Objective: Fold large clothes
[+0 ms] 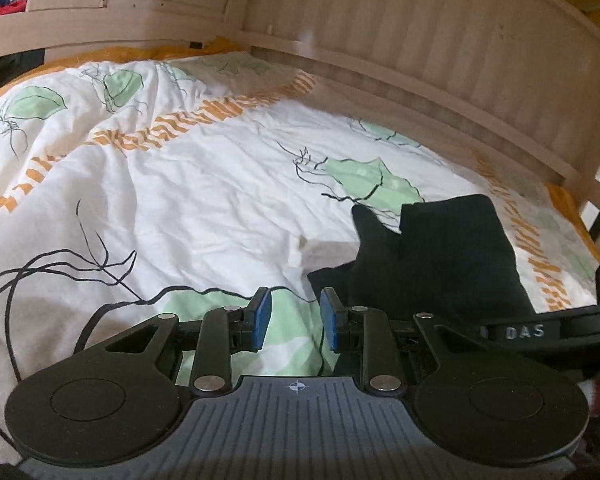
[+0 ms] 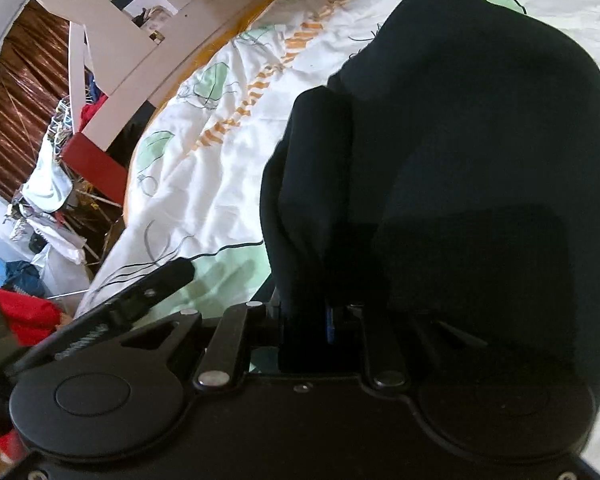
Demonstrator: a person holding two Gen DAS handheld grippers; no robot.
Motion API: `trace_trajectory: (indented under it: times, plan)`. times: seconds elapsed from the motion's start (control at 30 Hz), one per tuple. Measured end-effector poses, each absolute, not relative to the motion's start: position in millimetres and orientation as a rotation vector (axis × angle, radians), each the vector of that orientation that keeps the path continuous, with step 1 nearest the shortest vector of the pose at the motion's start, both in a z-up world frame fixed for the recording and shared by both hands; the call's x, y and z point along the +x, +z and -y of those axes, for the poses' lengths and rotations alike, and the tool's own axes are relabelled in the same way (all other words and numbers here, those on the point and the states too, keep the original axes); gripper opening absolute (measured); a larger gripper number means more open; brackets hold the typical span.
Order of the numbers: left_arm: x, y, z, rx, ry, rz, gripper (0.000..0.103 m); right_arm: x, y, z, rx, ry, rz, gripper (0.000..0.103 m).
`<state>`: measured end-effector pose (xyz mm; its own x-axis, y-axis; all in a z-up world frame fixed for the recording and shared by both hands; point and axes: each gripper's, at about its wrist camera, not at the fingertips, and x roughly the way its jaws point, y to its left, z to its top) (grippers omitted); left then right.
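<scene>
Bedroom with a pale wooden bed frame [image 1: 440, 60] curving around a bed under a white duvet [image 1: 204, 184] printed with green leaves, black line drawing and orange bands; clutter of clothes and hangers [image 2: 56, 152] beyond the bed's edge in the right wrist view. Black garment [image 2: 480, 160] bunched in a heap on the duvet, one gathered fold rising into the right claw [image 2: 324, 320], pinched there between nearly closed pads. Left claw [image 1: 296, 320] empty, blue pads [image 1: 262, 316] a little apart with only duvet showing between them, the garment's near edge [image 1: 432, 256] just beside it to the right. Likely step: carrying or dragging the garment to lay it out, folding itself not yet begun. Next move, probably: taking a second corner or hem with the left claw, then spreading the cloth flat across the duvet before any crease. Readable writing: only "DAS" [image 1: 525, 332] in pale letters on a black bar at the right of the left wrist view; nothing else legible.
</scene>
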<state>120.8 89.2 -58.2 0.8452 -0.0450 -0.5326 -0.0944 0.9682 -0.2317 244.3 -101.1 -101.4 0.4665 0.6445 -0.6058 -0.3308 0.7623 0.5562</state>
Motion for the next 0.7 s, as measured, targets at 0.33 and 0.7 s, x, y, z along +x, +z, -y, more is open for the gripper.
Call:
trace_trajectory:
  times: [0.33,0.7]
  plan:
    - [101,-39,-93,-0.218,0.039,-0.477,0.027,236,-77,114,0.557,0.697,-0.738,0.065]
    - [94,-22,-33,-0.080,-0.143,-0.404,0.028,206,-32,196,0.561,0.537,-0.510,0.077]
